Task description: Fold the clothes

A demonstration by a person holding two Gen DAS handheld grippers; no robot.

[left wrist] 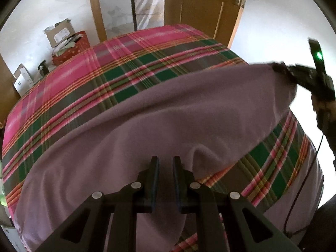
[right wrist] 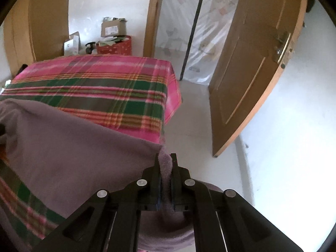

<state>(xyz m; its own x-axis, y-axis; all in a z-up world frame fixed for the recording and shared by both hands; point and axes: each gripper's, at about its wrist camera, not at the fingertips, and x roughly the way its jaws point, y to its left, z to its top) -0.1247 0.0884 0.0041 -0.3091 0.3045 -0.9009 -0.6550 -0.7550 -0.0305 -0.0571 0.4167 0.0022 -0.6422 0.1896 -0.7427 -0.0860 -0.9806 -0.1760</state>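
Where plaid shows, one mauve cloth (left wrist: 159, 115)

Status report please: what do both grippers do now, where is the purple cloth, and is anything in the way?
Right gripper shut on purple cloth corner. Left gripper jaws narrow, over the cloth, grip unclear. Cloth lies on plaid bed. Nothing in the way.

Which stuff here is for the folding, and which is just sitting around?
For the folding:
- mauve fleece cloth
- right gripper, pinching the cloth's edge
- left gripper, over the cloth
- plaid bed cover it lies on

Just sitting around:
- cardboard boxes
- red dotted box
- wooden door
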